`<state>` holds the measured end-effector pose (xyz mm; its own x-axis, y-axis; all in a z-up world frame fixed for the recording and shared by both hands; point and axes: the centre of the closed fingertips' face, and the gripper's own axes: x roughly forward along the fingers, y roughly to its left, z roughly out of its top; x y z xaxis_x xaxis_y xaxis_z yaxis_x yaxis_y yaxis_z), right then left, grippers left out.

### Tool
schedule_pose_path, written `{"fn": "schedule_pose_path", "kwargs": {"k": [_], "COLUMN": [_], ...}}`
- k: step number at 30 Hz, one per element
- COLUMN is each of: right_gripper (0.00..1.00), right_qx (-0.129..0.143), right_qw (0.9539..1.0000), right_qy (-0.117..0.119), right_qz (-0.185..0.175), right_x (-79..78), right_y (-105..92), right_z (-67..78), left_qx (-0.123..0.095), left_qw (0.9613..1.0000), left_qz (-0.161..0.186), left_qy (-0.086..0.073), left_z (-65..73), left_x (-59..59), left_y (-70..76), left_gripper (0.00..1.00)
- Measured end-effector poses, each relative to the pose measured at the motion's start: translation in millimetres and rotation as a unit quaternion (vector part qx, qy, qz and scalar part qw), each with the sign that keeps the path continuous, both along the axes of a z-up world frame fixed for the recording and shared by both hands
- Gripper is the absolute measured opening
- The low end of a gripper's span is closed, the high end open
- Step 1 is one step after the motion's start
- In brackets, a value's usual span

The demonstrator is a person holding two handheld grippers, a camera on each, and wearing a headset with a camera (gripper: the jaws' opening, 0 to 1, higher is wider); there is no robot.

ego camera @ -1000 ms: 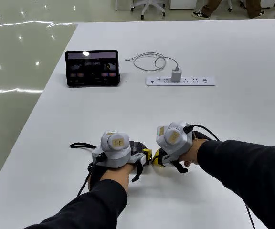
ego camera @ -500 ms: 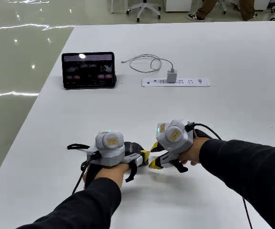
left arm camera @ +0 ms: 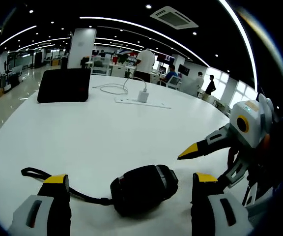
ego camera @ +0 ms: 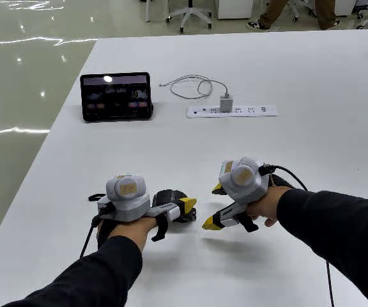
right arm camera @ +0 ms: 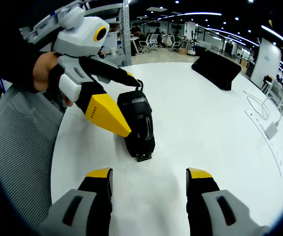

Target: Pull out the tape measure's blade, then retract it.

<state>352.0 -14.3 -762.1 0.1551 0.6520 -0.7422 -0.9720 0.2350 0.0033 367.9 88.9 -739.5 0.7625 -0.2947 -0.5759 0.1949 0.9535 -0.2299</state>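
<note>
The tape measure [left arm camera: 144,189] lies between the left claw's [left arm camera: 130,178] spread jaws; right claw [right arm camera: 149,173] gapes nearby.

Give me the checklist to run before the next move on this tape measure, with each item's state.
1. Tape measure lies between the jaws of the left gripper: ok.
2. Left gripper shut on the case: not ok, jaws open and clear of it.
3. Right gripper free to take the blade: ok, open and empty.
4. Blade hook located: cannot tell, too small.
5. Wrist strap clear of the jaws: cannot tell, it passes close by one.
6. Table bare around the grippers: ok, tablet and power strip stand far off.
</note>
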Motion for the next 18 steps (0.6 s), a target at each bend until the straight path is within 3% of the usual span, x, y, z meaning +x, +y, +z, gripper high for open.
{"fn": "schedule_pose_path", "kwargs": {"k": [1,2,4,5,7,9,18], "right_gripper": [0.59,0.61,0.66,0.68,0.69,0.72,0.88], "right_qx": [0.004,0.009,0.013,0.02,0.027,0.036,0.067], "right_qw": [0.9999,0.9998,0.9995,0.999,0.9983,0.9971,0.9902], "right_qy": [0.0,0.003,0.002,-0.006,-0.012,-0.017,-0.01], "right_qz": [-0.011,-0.019,-0.029,-0.04,-0.05,-0.065,-0.122], "right_x": [0.9,0.9,1.2,3.6,5.0,7.3,7.0], "right_y": [-0.8,-1.8,-4.8,-7.0,-12.5,-17.2,-49.0], "right_z": [1.0,2.1,4.7,7.7,12.0,15.3,20.3], "left_qx": [-0.003,-0.028,-0.018,-0.005,0.012,0.017,0.039], "left_qw": [0.9999,0.9992,0.9991,0.9981,0.9968,0.9951,0.9896], "left_qz": [-0.01,-0.027,-0.038,-0.058,-0.077,-0.091,-0.131], "left_qy": [-0.003,-0.001,-0.002,-0.02,-0.021,-0.034,-0.045], "left_z": [1.0,3.2,3.8,7.9,8.3,12.9,17.2], "left_x": [-1.2,-4.3,-6.5,-5.9,-10.1,-10.6,-18.1], "left_y": [-2.0,-10.4,-10.3,-11.5,-10.8,-11.3,0.1], "left_gripper": [1.0,1.0,1.0,1.0,1.0,1.0,1.0]}}
